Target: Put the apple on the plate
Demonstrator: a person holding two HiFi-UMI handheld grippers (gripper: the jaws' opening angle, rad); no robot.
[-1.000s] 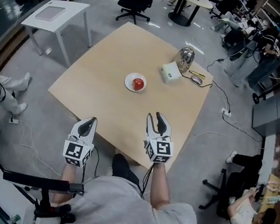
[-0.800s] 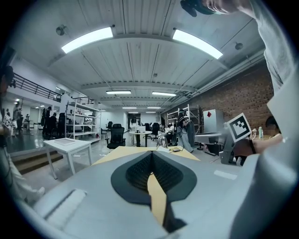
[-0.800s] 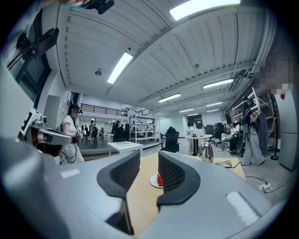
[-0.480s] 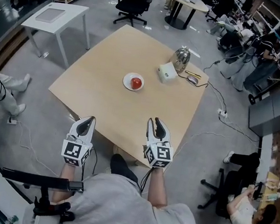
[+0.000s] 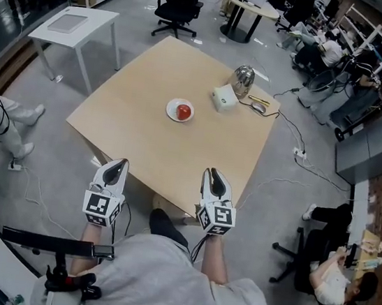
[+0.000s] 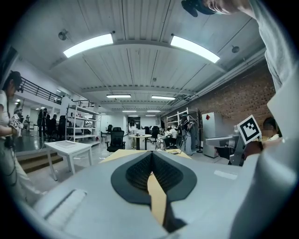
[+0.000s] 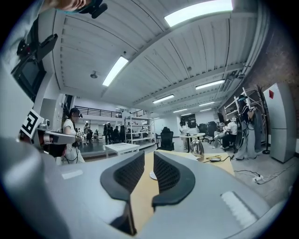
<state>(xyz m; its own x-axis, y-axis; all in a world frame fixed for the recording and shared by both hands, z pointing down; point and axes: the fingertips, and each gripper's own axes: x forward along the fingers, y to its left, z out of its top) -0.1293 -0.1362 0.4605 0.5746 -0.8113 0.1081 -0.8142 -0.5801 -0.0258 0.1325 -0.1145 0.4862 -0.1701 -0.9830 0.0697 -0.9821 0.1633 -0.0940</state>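
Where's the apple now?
In the head view, the apple sits on the white plate near the middle of the table, left of the white box.

Bright, even indoor light was recorded, with heavy fisheye bending.
The room was lit from above by long white ceiling light strips [image 6: 88, 45], which were blown out to plain white in both gripper views. Small glints were thrown on the polished grey floor [image 5: 201, 33], and only soft shadows were cast on the light wooden square table [image 5: 131, 126]. Both gripper views were ringed with black, lines were bowed near the edges, and the nearest foreground was left out of focus.
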